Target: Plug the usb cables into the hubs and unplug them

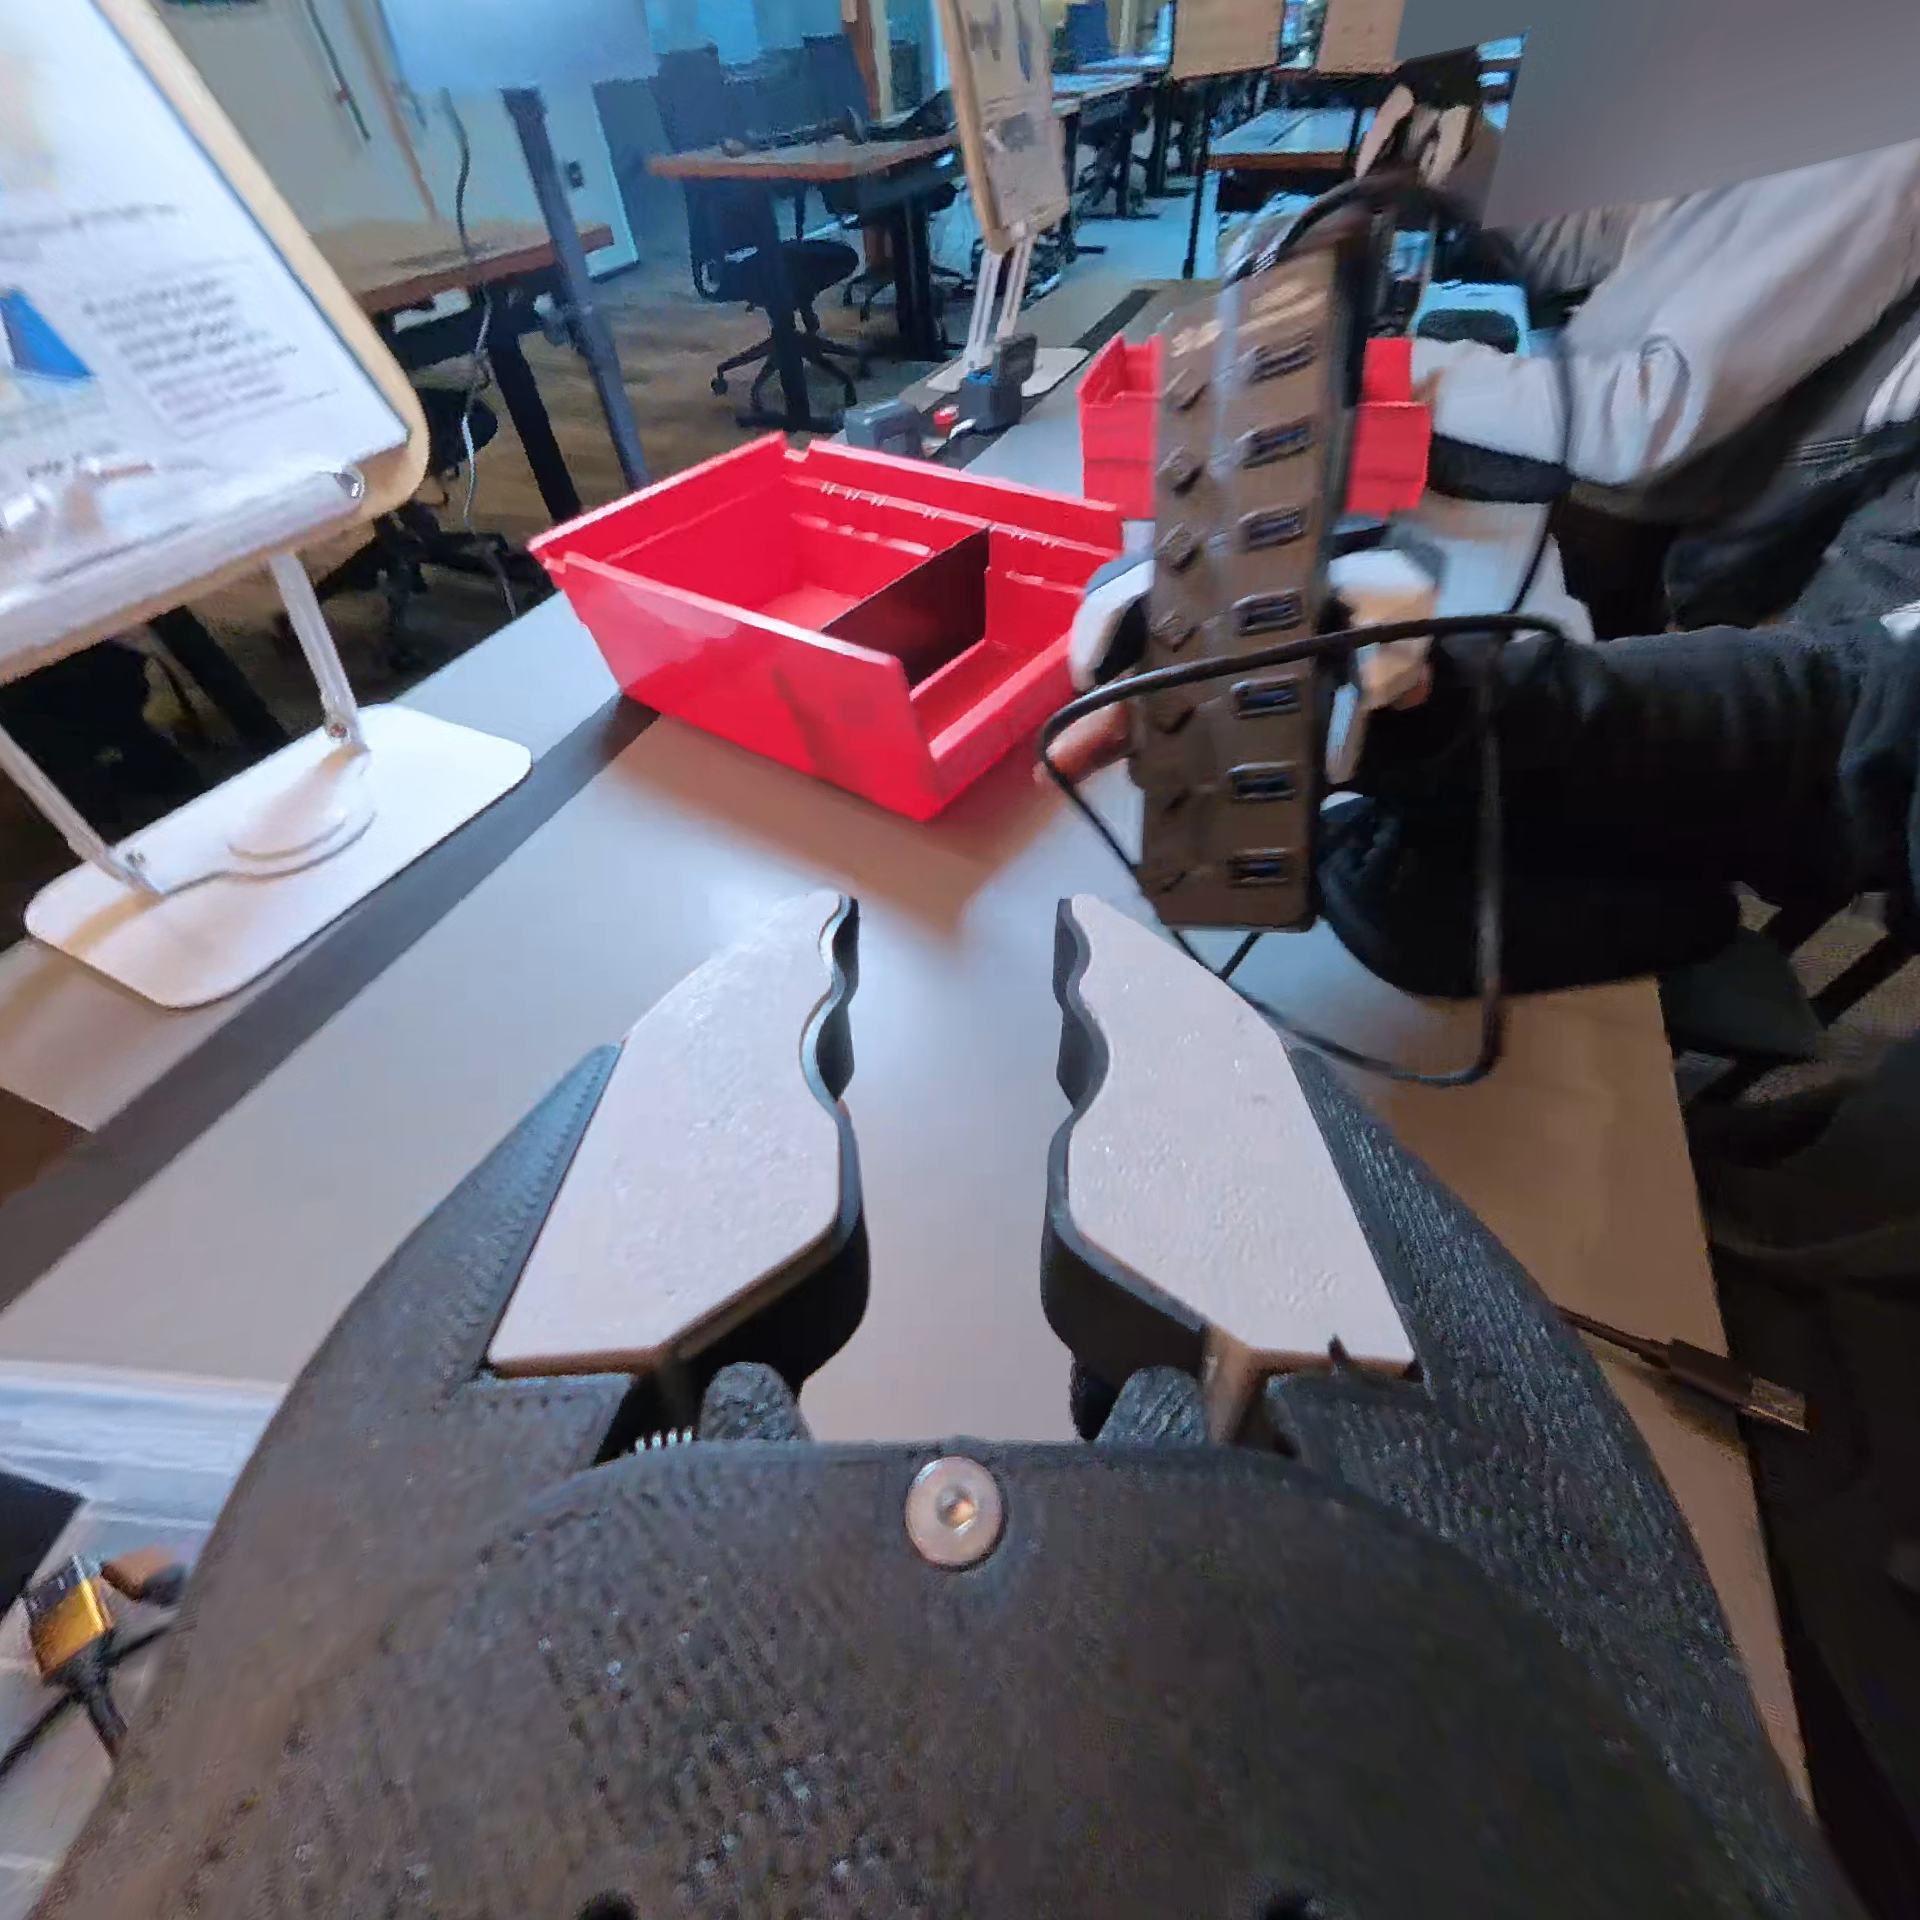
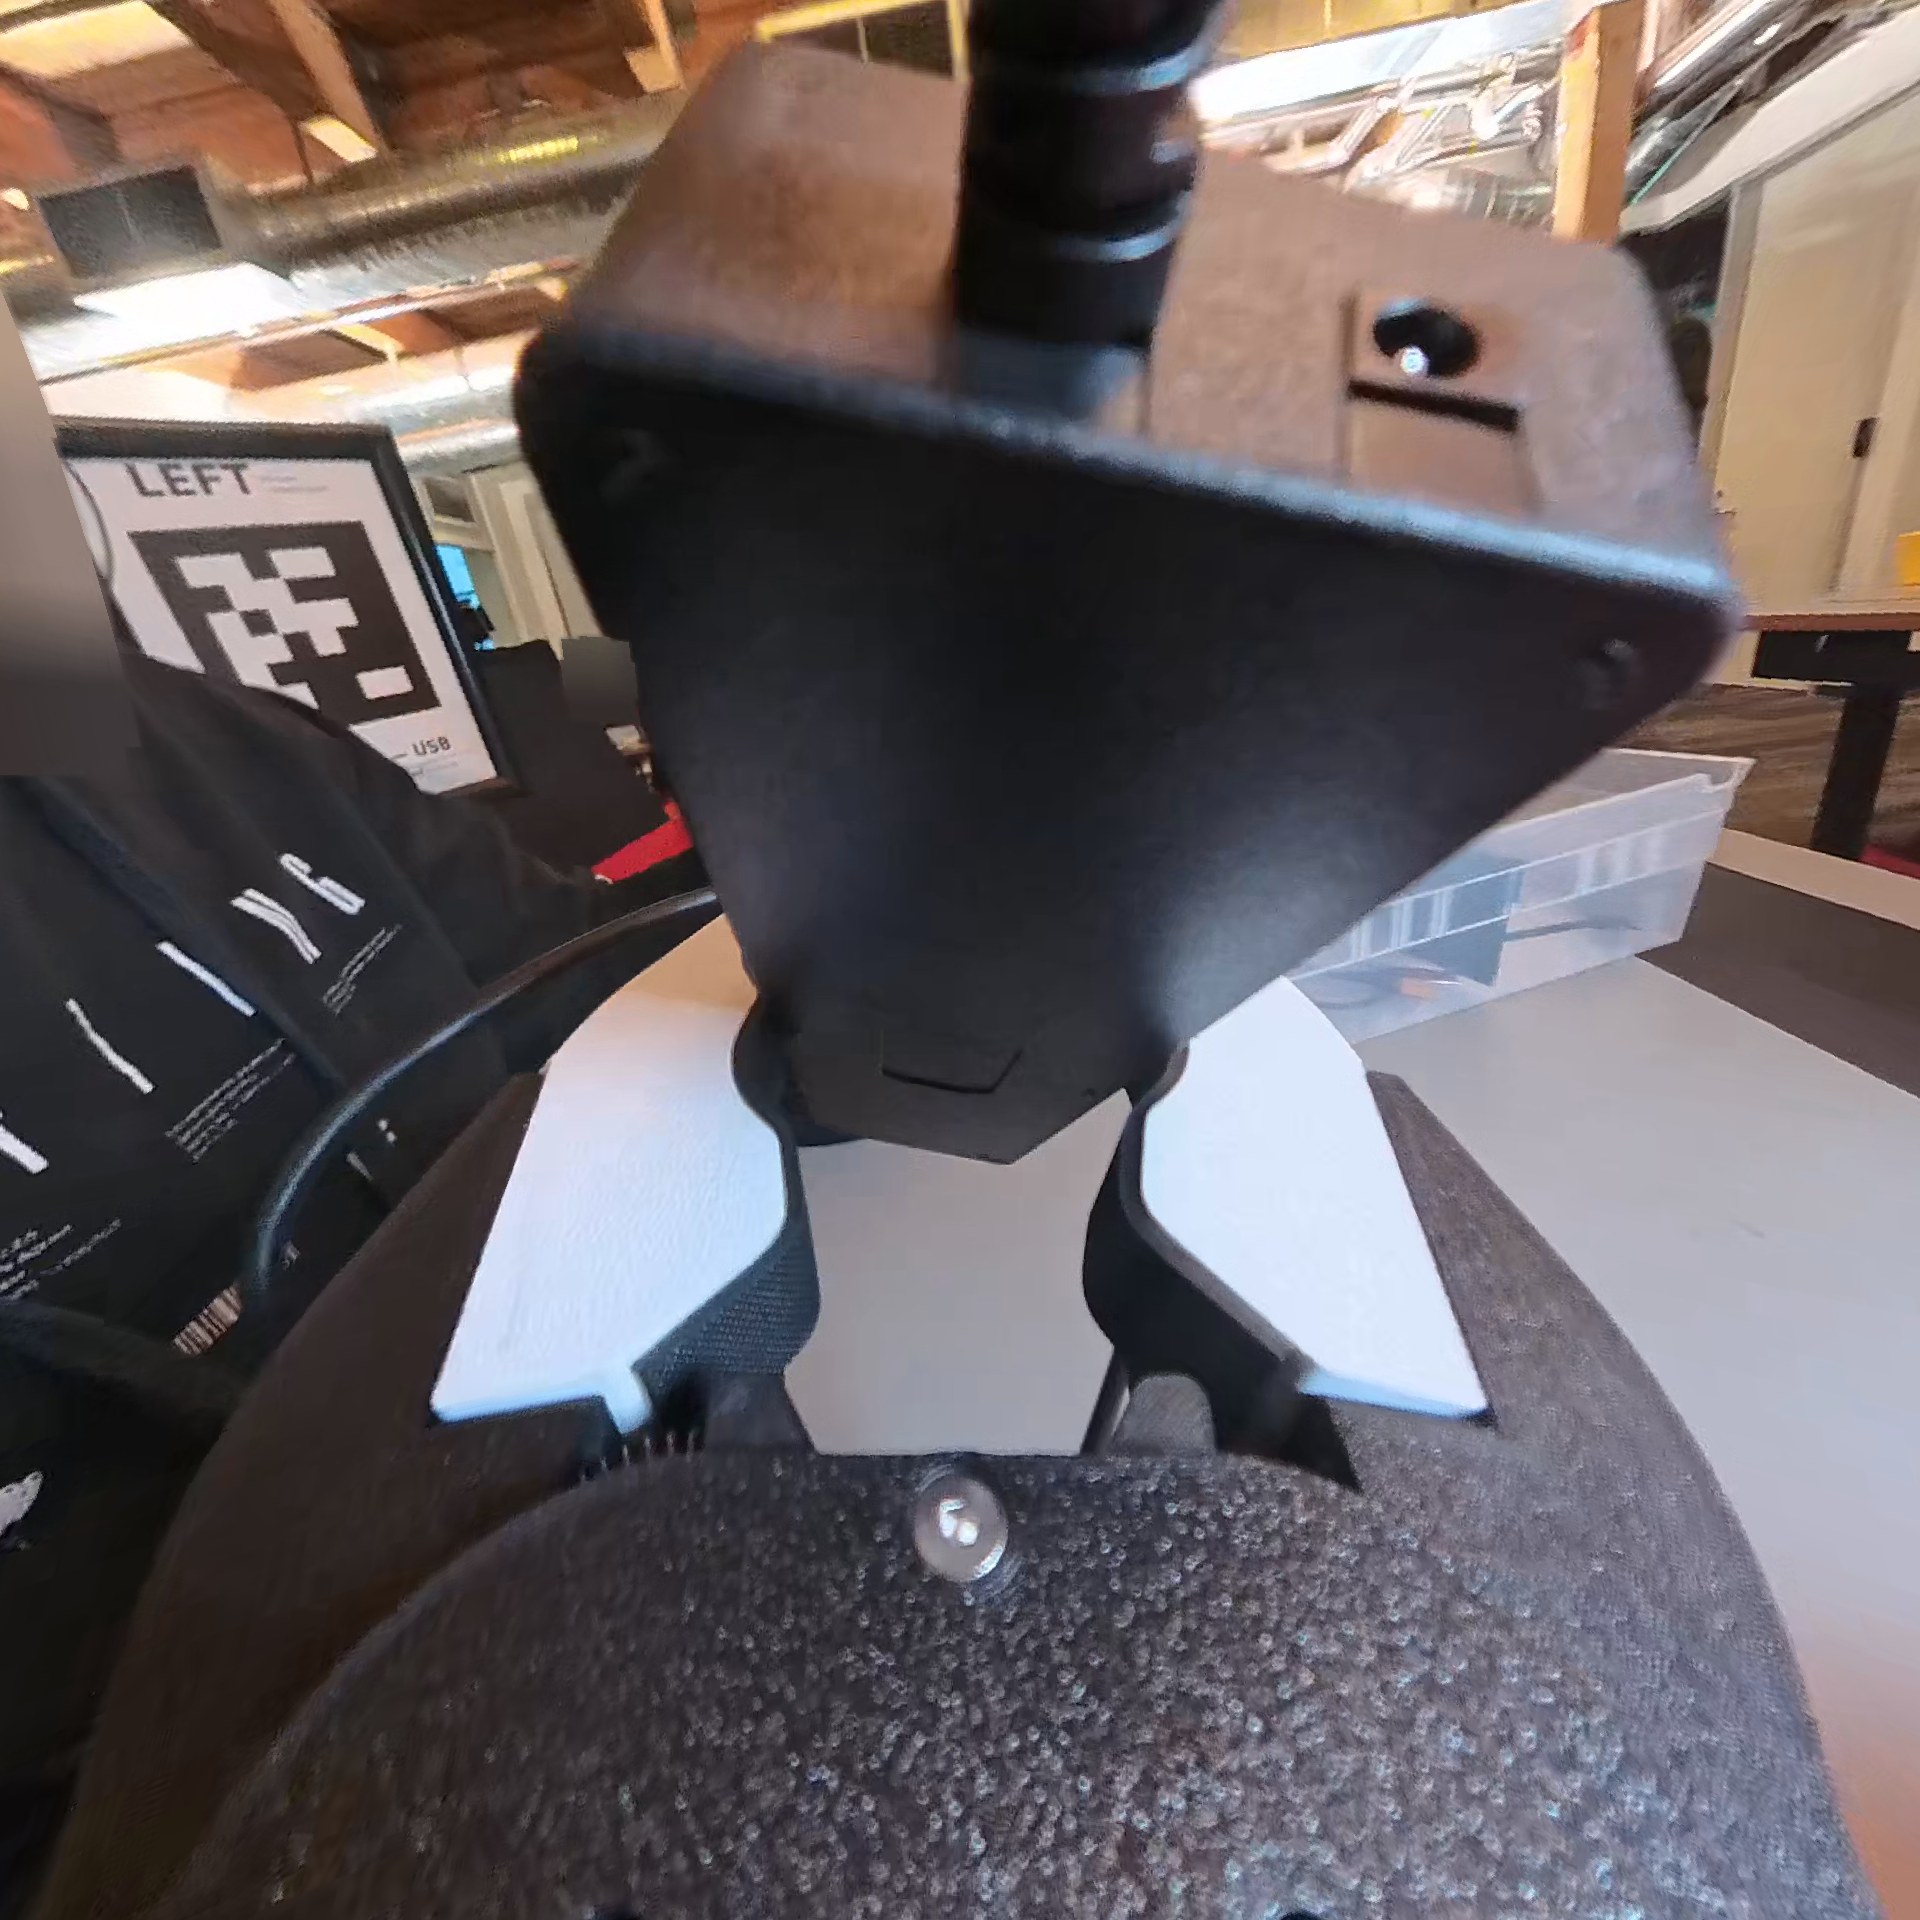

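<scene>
Left gripper point(image 1: 956, 935): fingers spread apart, nothing between them, hovering low over the grey table point(image 1: 727, 935). Right gripper point(image 2: 961, 1070): clamped on the USB hub point(image 2: 1039, 623), holding it on end, up off the table. In the right wrist view the hub's cable end fills the upper frame, with its black cable point(image 2: 1070, 156) leaving from the top; the fingertips grip the hub's lower end on both sides.

In the left wrist view the hub point(image 1: 1242, 582) sits at right, upright, its row of ports and buttons facing the camera, motion-blurred. The right gripper's white fingers point(image 1: 1371, 623) pinch it about mid-length. A black cable loops across and below it, trailing down to the table.

Far centre: red bin point(image 1: 727, 665) with a black divider, on the table. Second red bin point(image 1: 1117, 436) farther right, behind the hub. Left: white stand point(image 1: 260, 831) holding a tilted board. Near right edge: loose USB plug point(image 1: 1725, 1392) on the table. Clear plastic bin point(image 2: 1558, 894) at right in the right wrist view. Person's dark sleeve at left.
</scene>
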The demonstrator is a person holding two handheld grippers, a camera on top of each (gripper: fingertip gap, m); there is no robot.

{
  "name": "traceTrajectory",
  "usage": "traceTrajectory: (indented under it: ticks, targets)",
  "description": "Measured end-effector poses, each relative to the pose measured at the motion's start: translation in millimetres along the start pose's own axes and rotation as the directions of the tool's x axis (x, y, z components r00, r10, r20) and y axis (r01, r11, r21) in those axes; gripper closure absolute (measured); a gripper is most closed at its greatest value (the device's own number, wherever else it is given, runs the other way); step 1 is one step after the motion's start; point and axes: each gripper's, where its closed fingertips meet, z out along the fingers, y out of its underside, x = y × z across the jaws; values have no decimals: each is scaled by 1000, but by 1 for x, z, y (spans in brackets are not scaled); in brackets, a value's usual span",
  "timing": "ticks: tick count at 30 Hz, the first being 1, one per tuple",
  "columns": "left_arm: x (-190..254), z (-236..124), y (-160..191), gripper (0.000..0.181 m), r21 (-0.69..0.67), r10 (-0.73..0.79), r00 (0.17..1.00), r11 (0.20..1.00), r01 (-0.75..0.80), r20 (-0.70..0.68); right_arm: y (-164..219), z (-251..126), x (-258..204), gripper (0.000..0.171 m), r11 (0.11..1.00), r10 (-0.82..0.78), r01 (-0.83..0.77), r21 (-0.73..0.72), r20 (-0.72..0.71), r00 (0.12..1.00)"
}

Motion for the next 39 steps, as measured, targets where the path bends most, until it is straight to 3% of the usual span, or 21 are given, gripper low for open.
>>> traceTrajectory:
  ticks: [6,11,16,18,20,23,25,28,33,36,39]
  targets:
    - [-34,18,58,145,-113,-56,997,992,62,60,7,7,-9,107,991,-112,111,-75,-12,994]
    - [15,58,83,135,-130,-165,965,981,141,-205,-20,13,-31,107,993,-112,110,35,55,992]
    - [89,107,86,122,-170,-226,853,972,164,-471,-31,17,-44,107,989,-141,136,65,79,987]
    - [112,117,82,125,-200,-276,791,960,197,-546,-25,17,-42,107,989,-142,139,44,68,987]
    - [127,120,84,141,-220,-288,751,956,193,-594,-21,15,-38,107,992,-128,126,30,64,990]
    - [120,122,99,176,-230,-203,833,969,94,-515,-14,11,-27,107,985,-169,169,-41,-1,986]
    - [108,115,92,181,-193,-201,851,974,121,-486,-2,7,-12,107,954,-267,251,-163,-80,960]
    - [71,101,88,165,-169,-223,897,971,170,-381,14,0,3,107,889,-381,320,-327,-141,914]
    - [53,86,78,127,-90,-175,927,984,153,-332,16,5,-1,107,880,-385,316,-353,-144,912]
    - [74,92,76,118,-95,-109,924,992,79,-367,21,11,-2,108,885,-373,306,-351,-141,917]
    - [75,95,77,123,-90,-24,944,996,-6,-328,26,13,-2,108,890,-347,281,-359,-134,928]
